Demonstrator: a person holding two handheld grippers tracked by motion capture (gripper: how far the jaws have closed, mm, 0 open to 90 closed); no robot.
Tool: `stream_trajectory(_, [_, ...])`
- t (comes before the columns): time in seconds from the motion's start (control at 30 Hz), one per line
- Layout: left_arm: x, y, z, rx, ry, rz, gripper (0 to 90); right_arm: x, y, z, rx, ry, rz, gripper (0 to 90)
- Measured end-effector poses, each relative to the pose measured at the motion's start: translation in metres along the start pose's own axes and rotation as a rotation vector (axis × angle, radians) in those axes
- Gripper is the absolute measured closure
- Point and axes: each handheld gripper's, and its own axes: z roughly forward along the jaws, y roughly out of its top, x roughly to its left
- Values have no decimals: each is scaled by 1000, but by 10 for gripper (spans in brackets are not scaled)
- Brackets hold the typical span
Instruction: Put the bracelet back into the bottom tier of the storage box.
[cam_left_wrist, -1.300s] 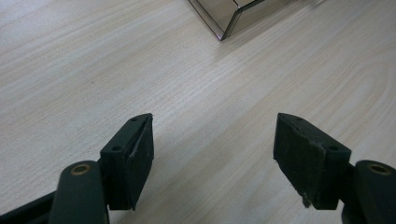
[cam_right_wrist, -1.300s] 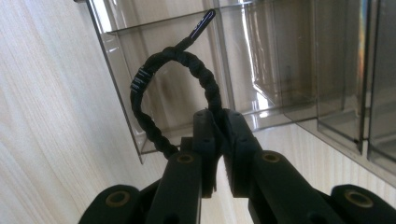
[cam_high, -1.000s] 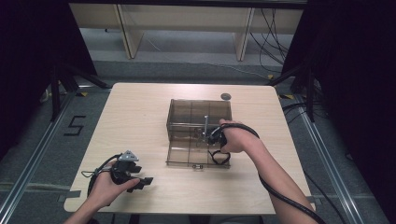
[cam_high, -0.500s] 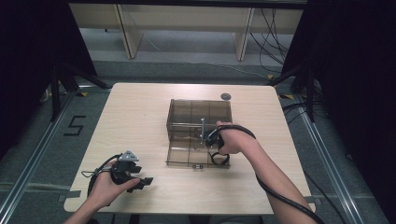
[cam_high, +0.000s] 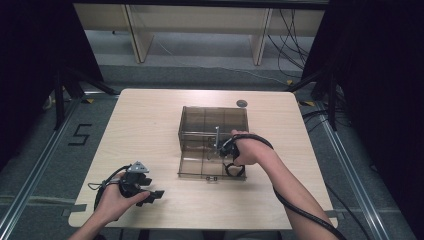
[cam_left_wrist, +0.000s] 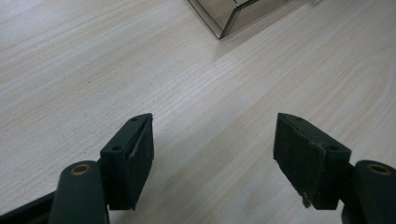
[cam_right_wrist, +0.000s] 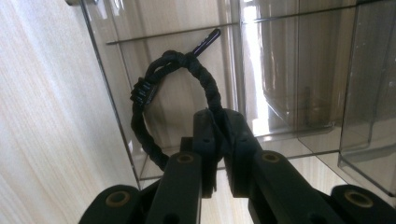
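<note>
A smoky clear plastic organiser box (cam_high: 212, 122) stands mid-table, its lid (cam_high: 200, 165) folded flat toward the person. My right gripper (cam_high: 227, 151) hovers over the lid's right part. Its jaws (cam_right_wrist: 222, 126) are shut on a black braided cord bracelet (cam_right_wrist: 140, 100), which loops up from the pads with a knot and a short tail at the top. Behind the bracelet lie the lid and the box's divided compartments (cam_right_wrist: 299, 70). My left gripper (cam_high: 150, 194) rests near the table's front left, open, with bare wood between its jaws (cam_left_wrist: 212, 140).
The light wooden table (cam_high: 145, 130) has a small dark round disc (cam_high: 242, 103) at its far edge. A corner of the box (cam_left_wrist: 229, 18) sits ahead of the left gripper. Cables trail from both grippers.
The right hand has edged slightly toward the lid with the bracelet still gripped. The left hand has stayed put.
</note>
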Motion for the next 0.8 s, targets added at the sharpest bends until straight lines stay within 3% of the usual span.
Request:
stream_trajectory(0.07, [0,0,0,-1,0,0,289,-1,0,1,6,-2,-2,849])
stream_trajectory(0.1, [0,0,0,0,0,-1,289,-4,1,3,-30,-15,-50,849])
stream_trajectory(0.13, [0,0,0,0,0,-1,289,-1,1,2,-6,-6,-4,849])
stream_trajectory(0.2, [0,0,0,0,0,-1,289,-1,0,5,-27,9,-8,849])
stream_trajectory(0.27, [0,0,0,0,-1,0,289,-1,1,4,-5,1,6,848])
stream_trajectory(0.37, [0,0,0,0,-1,0,289,-2,1,7,-23,-19,-15,847])
stream_trajectory(0.43, [0,0,0,0,-1,0,289,-7,2,9,-45,-30,-84,845])
stream_trajectory(0.6, [0,0,0,-2,0,0,289,-8,2,10,-58,-35,-92,830])
stream_trajectory(0.63, [0,0,0,-3,0,-1,289,-5,1,9,-47,-29,-47,823])
stream_trajectory(0.73, [0,0,0,2,0,0,289,-4,0,8,-50,-20,-36,805])
stream_trajectory(0.77, [0,0,0,0,-1,1,289,-2,0,8,-30,4,7,797])
stream_trajectory(0.8, [0,0,0,-2,0,0,289,-1,0,7,-37,0,20,790])
